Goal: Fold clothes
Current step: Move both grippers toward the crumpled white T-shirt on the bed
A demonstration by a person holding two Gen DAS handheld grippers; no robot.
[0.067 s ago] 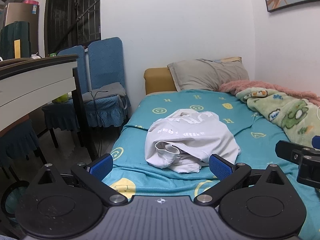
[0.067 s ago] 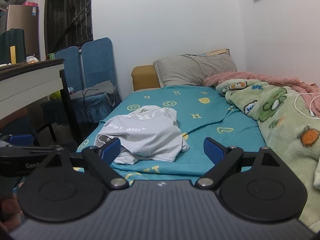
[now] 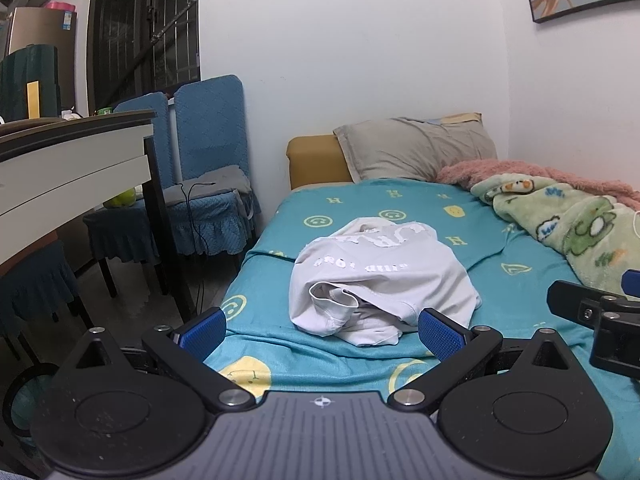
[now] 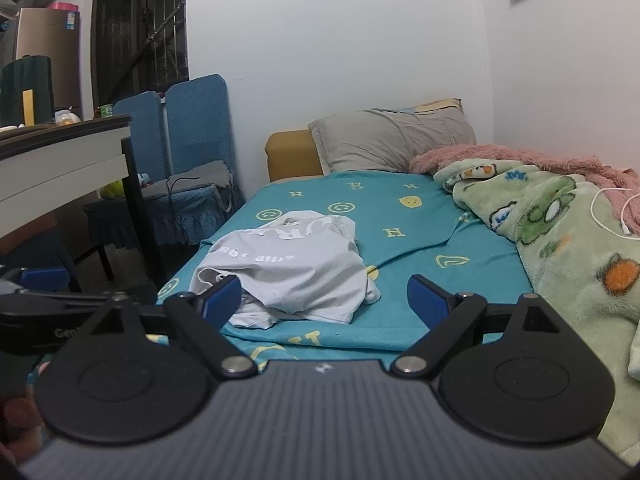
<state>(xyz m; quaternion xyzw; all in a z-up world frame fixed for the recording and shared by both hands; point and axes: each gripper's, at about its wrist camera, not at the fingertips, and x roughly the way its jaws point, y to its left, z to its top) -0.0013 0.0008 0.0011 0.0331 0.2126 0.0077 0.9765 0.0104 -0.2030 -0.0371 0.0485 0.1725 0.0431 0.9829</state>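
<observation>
While nothing visibly differs from earlier frame, both grippers hover, jaws wide, empty: left gripper (image 3: 322, 328), right gripper (image 4: 324, 298). Crumpled soft white shirt (image 3: 380, 276) at 12 o'clock on teal sheet (image 3: 500, 240); print possibly lettering.

A pale grey shirt (image 3: 380, 276) with white lettering lies crumpled in a heap, unfolded, on the near half of the teal sheet (image 3: 420, 208), toward its left edge.

Both wrist views low at bed's (image 3: 400, 208) foot, facing headward, sharing crumpled shirt (image 3: 380, 276)
</observation>
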